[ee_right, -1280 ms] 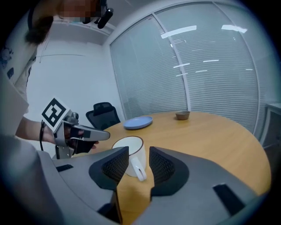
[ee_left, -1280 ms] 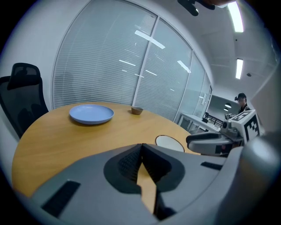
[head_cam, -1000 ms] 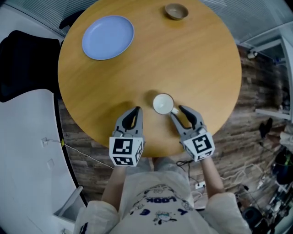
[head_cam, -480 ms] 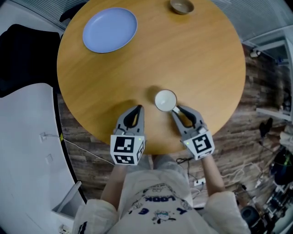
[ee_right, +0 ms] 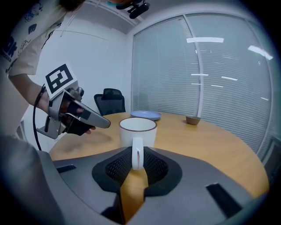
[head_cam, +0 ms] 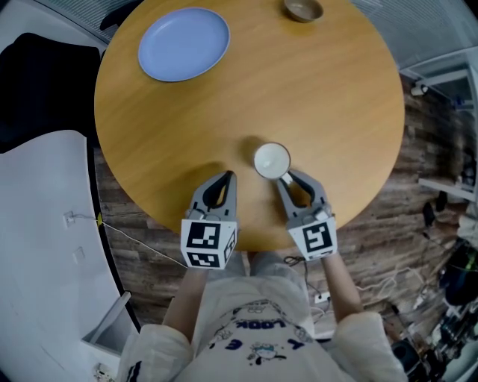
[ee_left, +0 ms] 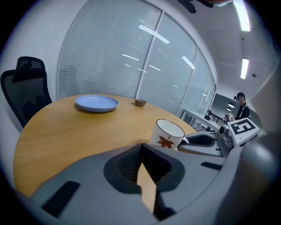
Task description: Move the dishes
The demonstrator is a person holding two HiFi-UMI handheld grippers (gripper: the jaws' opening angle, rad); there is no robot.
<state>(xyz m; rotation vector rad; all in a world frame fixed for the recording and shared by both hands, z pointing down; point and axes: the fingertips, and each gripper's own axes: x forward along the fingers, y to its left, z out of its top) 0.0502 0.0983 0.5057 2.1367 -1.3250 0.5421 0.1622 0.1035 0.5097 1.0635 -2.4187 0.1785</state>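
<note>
A white mug [head_cam: 271,160] with a red leaf print [ee_left: 169,134] stands upright near the front edge of the round wooden table [head_cam: 328,112]. Its handle [ee_right: 137,154] points toward me and sits between the pads of my right gripper [head_cam: 287,179], whose jaws have just been closing and now press on the handle. My left gripper [head_cam: 222,180] rests low over the table to the mug's left, apart from it, its tips [ee_left: 141,147] together with nothing between them. A blue plate [head_cam: 184,43] lies at the far left and a small brown bowl [head_cam: 303,9] at the far edge.
A black office chair [head_cam: 37,89] stands beyond the table's left rim. Glass walls with blinds [ee_right: 197,66] close the far side. Bare tabletop stretches between the mug and the plate. Cables lie on the wood floor [head_cam: 381,246] at the right.
The right gripper's jaws have closed in on the mug's handle and the gripper has rolled a little. The left gripper has stayed put.
</note>
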